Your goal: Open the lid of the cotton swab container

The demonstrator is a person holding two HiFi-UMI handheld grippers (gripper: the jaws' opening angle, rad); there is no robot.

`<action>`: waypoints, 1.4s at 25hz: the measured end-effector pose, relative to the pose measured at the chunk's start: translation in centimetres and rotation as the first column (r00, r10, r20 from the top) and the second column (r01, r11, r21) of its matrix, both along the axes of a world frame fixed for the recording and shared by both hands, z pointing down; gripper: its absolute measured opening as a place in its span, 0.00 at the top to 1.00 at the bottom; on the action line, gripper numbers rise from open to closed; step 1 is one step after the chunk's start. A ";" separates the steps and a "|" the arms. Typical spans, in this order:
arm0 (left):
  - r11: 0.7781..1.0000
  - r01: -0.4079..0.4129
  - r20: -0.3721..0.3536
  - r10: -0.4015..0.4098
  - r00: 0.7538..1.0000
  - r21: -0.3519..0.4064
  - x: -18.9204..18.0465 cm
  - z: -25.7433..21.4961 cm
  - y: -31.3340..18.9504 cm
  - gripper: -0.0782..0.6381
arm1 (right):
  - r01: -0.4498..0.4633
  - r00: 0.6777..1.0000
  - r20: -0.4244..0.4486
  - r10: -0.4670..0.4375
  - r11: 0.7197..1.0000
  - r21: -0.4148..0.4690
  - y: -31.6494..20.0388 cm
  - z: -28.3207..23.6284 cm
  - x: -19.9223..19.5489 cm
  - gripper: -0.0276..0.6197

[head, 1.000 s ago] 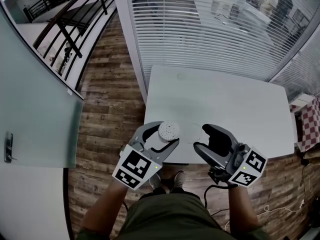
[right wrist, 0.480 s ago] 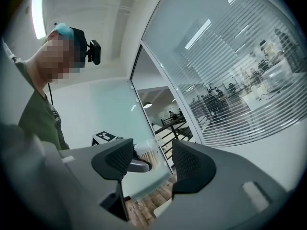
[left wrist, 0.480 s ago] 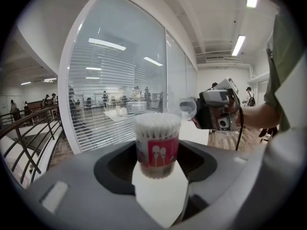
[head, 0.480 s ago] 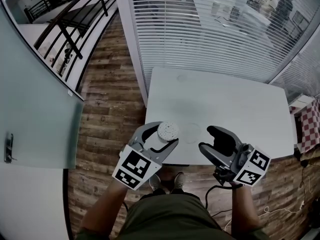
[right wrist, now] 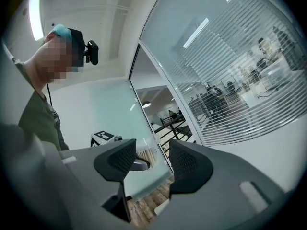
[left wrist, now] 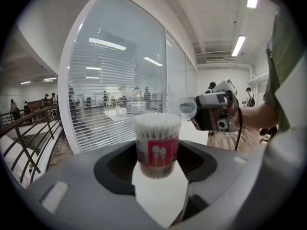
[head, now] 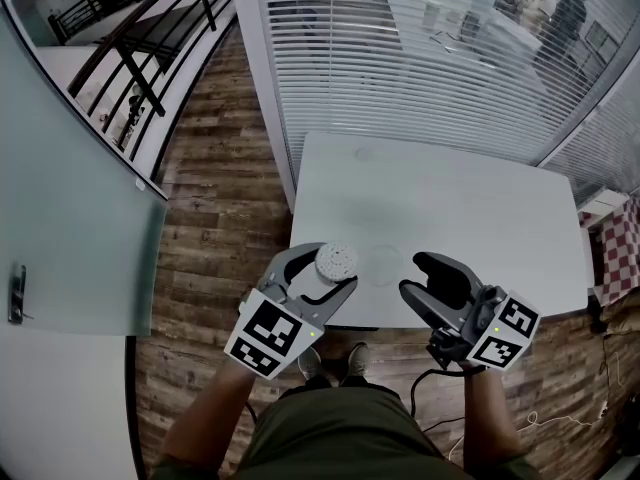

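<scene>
My left gripper (head: pixel 337 270) is shut on the cotton swab container (head: pixel 336 260). It is a clear tub with a red label (left wrist: pixel 157 149), held upright, with its top uncovered and the white swab tips showing. To its right my right gripper (head: pixel 409 276) points at it from a short gap away. Its jaws have just been closing, and the clear round lid (left wrist: pixel 188 108) is pinched at their tips, off the container. In the head view that lid (head: pixel 383 265) is only a faint circle. The right gripper view shows the swabs (right wrist: pixel 146 153) through the clear plastic between its jaws.
Both grippers hover over the near edge of a white table (head: pixel 450 198). A glass wall with white blinds (head: pixel 400 58) stands behind it. Wooden floor (head: pixel 210 198) lies to the left beside a frosted glass panel (head: pixel 70 188). The person's legs are below.
The right gripper has drifted slightly to the right, away from the container, and its jaws have narrowed a little on the clear lid. The left gripper and container stayed still.
</scene>
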State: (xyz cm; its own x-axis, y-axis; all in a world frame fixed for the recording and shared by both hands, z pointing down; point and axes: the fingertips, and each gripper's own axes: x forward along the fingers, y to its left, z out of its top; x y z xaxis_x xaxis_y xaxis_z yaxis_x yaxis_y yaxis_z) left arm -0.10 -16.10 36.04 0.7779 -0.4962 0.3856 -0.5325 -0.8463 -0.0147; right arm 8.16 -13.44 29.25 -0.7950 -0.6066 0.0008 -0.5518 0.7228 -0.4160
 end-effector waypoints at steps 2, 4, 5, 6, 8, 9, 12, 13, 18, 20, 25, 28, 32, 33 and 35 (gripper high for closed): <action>1.000 0.000 0.001 0.000 1.000 0.000 0.1 0.1 0.1 0.53 | 0.002 1.000 0.000 -0.002 1.000 -0.001 0.1 0.1 0.0 0.64; 1.000 0.000 0.001 0.000 1.000 -0.002 0.1 0.2 0.2 0.53 | 0.005 1.000 0.001 -0.005 1.000 -0.001 0.3 0.2 0.0 0.67; 1.000 0.001 0.001 -0.001 1.000 -0.003 0.1 0.2 0.2 0.53 | 0.006 1.000 0.001 -0.006 1.000 -0.002 0.3 0.2 -0.1 0.68; 1.000 0.002 0.000 -0.002 1.000 -0.003 0.1 0.2 0.2 0.53 | 0.007 1.000 0.001 -0.007 1.000 -0.002 0.3 0.2 0.0 0.70; 1.000 0.003 -0.002 -0.003 1.000 -0.004 0.0 0.2 0.2 0.53 | 0.005 1.000 0.003 -0.005 1.000 -0.001 0.2 0.2 0.0 0.74; 1.000 0.004 -0.003 -0.004 1.000 -0.004 0.0 0.1 0.2 0.53 | 0.001 1.000 0.004 -0.001 1.000 -0.001 0.2 0.1 0.0 0.76; 1.000 0.007 -0.006 -0.007 1.000 -0.005 -0.2 0.1 0.3 0.53 | -0.013 1.000 0.003 0.013 1.000 -0.001 0.1 0.2 0.2 0.83; 1.000 0.008 -0.008 -0.008 1.000 -0.006 -0.2 0.2 0.4 0.53 | -0.018 1.000 0.002 0.018 1.000 -0.002 0.2 0.3 0.3 0.85; 1.000 0.007 -0.011 -0.007 1.000 -0.009 0.0 0.3 0.6 0.53 | -0.027 1.000 -0.009 0.027 1.000 -0.008 0.3 0.7 0.4 0.94; 1.000 0.007 -0.011 -0.008 1.000 -0.009 0.1 0.3 0.6 0.53 | -0.024 0.999 -0.024 0.024 1.000 -0.008 0.3 0.9 0.3 0.94; 1.000 0.010 -0.013 -0.010 1.000 -0.011 0.1 0.2 0.6 0.53 | -0.009 0.998 -0.056 0.008 1.000 -0.010 0.4 1.4 -0.2 0.94; 1.000 0.011 -0.013 -0.011 1.000 -0.010 0.0 0.2 0.7 0.53 | -0.008 0.998 -0.055 0.007 1.000 -0.019 0.5 1.6 -0.2 0.94; 1.000 0.014 -0.015 -0.014 1.000 -0.011 0.0 0.3 1.0 0.53 | -0.007 0.998 -0.057 0.006 1.000 -0.027 0.7 2.0 -0.2 0.94; 1.000 0.014 -0.015 -0.014 1.000 -0.012 0.0 0.3 1.0 0.53 | -0.007 0.998 -0.058 0.005 1.000 -0.028 0.7 2.1 -0.2 0.94; 1.000 0.013 -0.016 -0.013 1.000 -0.012 0.0 0.3 1.1 0.53 | -0.006 0.998 -0.060 0.005 0.999 -0.031 0.8 2.2 -0.2 0.94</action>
